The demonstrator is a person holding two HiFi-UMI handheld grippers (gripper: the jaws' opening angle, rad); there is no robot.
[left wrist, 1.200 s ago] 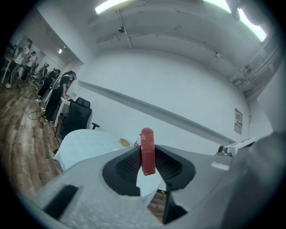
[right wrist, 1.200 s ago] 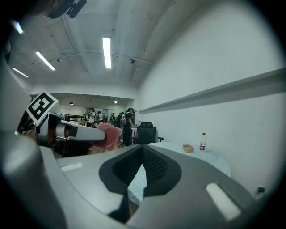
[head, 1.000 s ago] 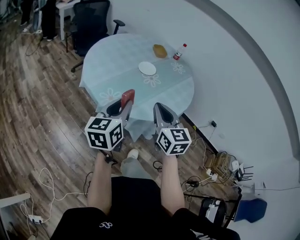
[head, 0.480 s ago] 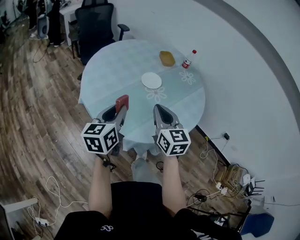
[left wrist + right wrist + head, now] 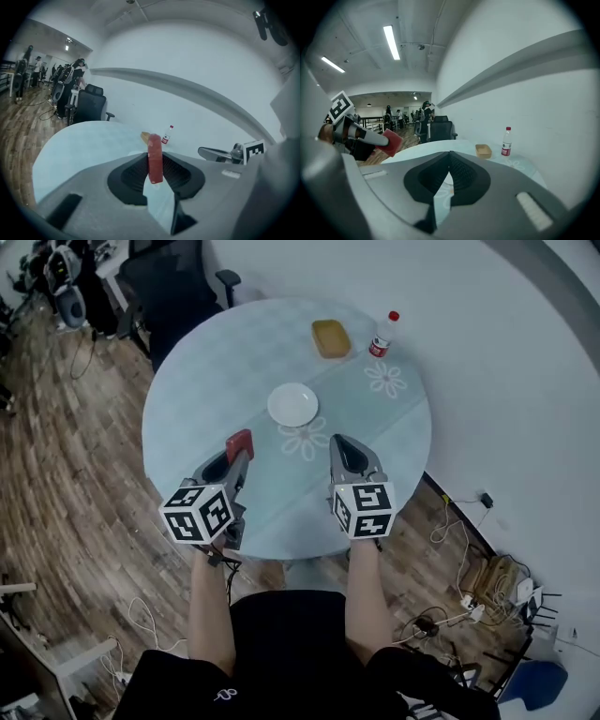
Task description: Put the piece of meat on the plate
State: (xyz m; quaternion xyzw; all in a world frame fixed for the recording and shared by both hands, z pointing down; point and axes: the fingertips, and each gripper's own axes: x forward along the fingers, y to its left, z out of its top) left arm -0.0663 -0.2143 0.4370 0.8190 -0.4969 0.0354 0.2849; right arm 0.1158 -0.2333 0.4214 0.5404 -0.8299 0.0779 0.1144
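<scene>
1. The round table (image 5: 216, 362) has its goal near the middle, probably so it can be reached from the person's side.
2. The left gripper (image 5: 238, 457) hangs over the table's near part. Its jaws pinch the piece of meat (image 5: 241, 441) edge-on, leaving the top free beyond the tips.
3. The right gripper (image 5: 343, 444) rides alongside with its jaws pressed together on nothing, apparently idle.
4. The white plate (image 5: 292, 405) lies bare ahead of both grippers.
5. The meat is in the air, short of the plate.
</scene>
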